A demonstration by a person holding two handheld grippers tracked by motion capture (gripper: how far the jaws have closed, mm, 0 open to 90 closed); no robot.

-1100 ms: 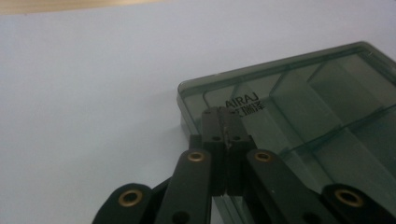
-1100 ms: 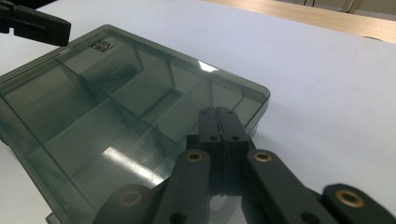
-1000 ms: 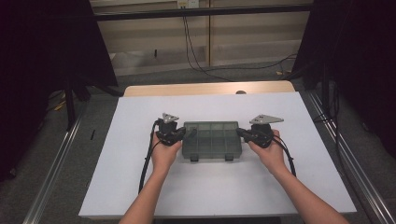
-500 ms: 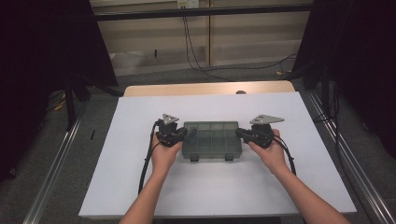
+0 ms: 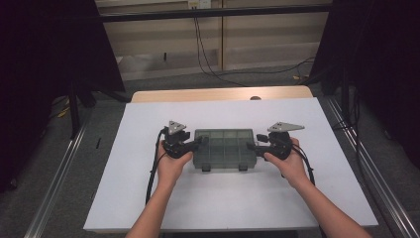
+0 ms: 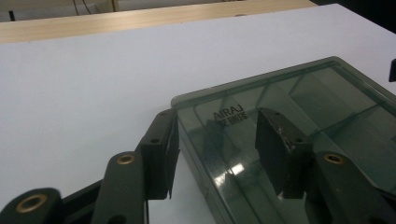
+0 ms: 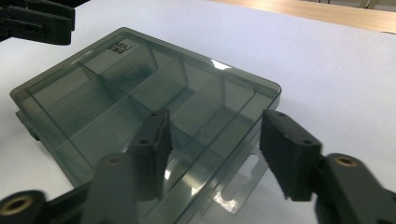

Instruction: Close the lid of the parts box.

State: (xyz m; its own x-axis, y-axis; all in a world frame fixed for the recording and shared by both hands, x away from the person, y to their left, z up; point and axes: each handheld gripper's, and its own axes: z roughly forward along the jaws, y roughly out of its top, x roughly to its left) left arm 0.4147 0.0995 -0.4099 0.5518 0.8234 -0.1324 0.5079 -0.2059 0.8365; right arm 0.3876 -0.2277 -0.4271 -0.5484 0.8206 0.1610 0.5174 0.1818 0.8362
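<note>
We see one smoky compartment box (image 5: 224,147), lid shut, mid-table (image 5: 148,198), between our two grippers: left gripper (image 5: 197,144) and right gripper (image 5: 251,147), jaws just parted, gripping nothing. Its contents seem none, though tint obscures.

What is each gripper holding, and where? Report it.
Nothing is held. The left gripper and right gripper have just been opening, and each now stands open over an end of the closed compartment box.

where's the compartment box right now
In the high view the compartment box lies flat on the white table, near its middle, between the left gripper and right gripper at its two ends.
</note>
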